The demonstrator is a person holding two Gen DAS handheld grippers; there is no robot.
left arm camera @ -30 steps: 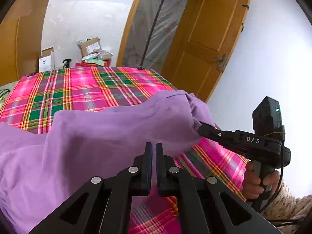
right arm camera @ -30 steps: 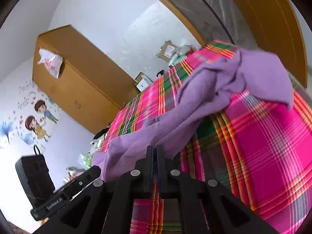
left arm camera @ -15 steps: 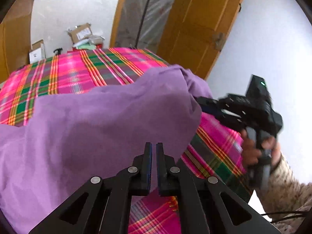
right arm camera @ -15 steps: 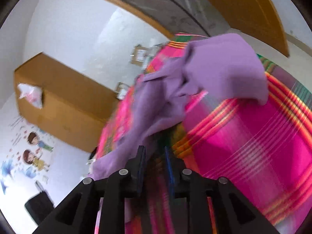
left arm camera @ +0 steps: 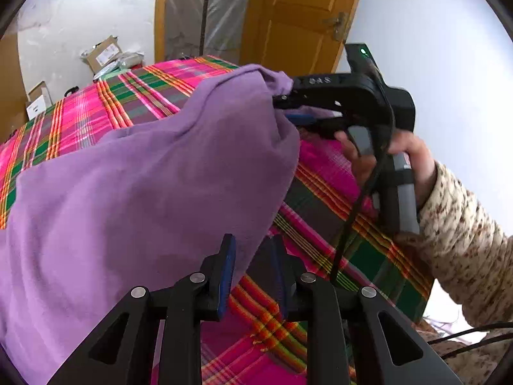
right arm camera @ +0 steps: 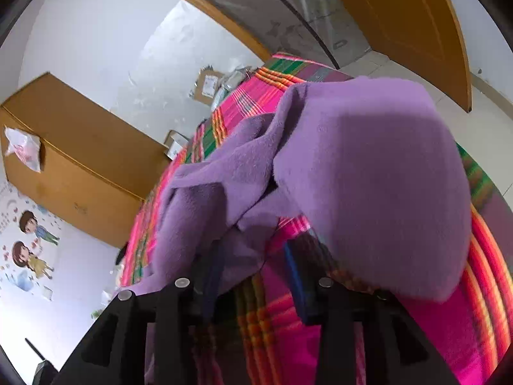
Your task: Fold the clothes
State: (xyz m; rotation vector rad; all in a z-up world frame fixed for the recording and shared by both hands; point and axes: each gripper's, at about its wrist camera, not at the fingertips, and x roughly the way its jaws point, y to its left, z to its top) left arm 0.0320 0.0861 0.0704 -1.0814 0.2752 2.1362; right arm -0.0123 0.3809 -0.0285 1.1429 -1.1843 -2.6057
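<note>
Purple fleece garment (left arm camera: 144, 176) lies heaped over the plaid cloth (left arm camera: 323, 199) that covers the bench, spreading from the near-left part toward the right edge, with one bunched end raised near the far right corner. In the right wrist view the same garment (right arm camera: 368, 166) bulges in thick folds just ahead of the fingers, and the pink, green and orange plaid cloth (right arm camera: 481, 288) shows beneath and to the right of it.

Beyond the far edge of the bench stand a wooden door (left arm camera: 304, 16) and some cardboard boxes (left arm camera: 102, 56); a tall wooden cabinet (right arm camera: 73, 160) stands along the left side.

A hand (left arm camera: 400, 160) in a speckled knit sleeve (left arm camera: 465, 240) holds the right tongs (left arm camera: 288, 107) by the handle near the right edge. Their jaws stand parted, with the bunched end of the garment at their tips; whether cloth lies between them I cannot tell. The left tongs (left arm camera: 253, 256) are released too, their blue-padded fingers spread apart just beside the garment's near hem, gripping nothing.
</note>
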